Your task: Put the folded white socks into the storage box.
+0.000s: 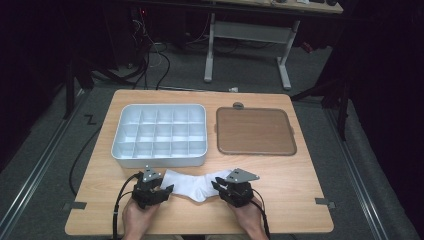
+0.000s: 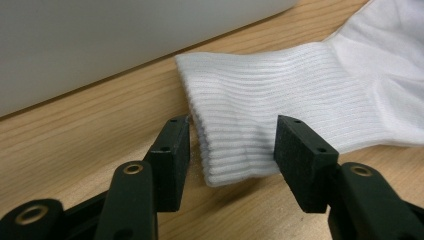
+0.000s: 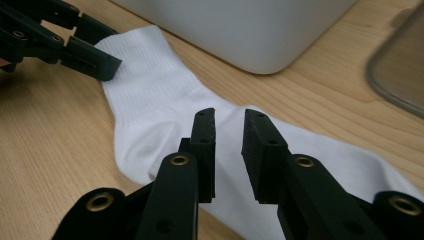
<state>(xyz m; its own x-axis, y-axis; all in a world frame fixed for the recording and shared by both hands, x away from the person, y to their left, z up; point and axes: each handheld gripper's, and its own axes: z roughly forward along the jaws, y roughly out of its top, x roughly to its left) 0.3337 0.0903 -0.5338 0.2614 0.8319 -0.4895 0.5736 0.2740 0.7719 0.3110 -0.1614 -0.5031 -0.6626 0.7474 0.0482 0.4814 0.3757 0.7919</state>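
A white sock [image 1: 192,185] lies flat on the wooden table near its front edge, between my two grippers. My left gripper [image 1: 165,190] is at the ribbed cuff end. In the left gripper view its jaws [image 2: 233,122] stand wide apart on either side of the cuff [image 2: 240,145], which rests on the table unpinched. My right gripper [image 1: 218,184] hovers over the sock's other half. In the right gripper view [image 3: 230,117] a narrow gap shows between its pads with nothing in it, and the sock [image 3: 150,100] lies below.
A white compartment tray [image 1: 160,161] with several empty cells sits just behind the sock, its wall [image 3: 240,30] close by. A brown flat tray [image 1: 255,131] lies to its right. Bare wood runs along the front edge and both sides.
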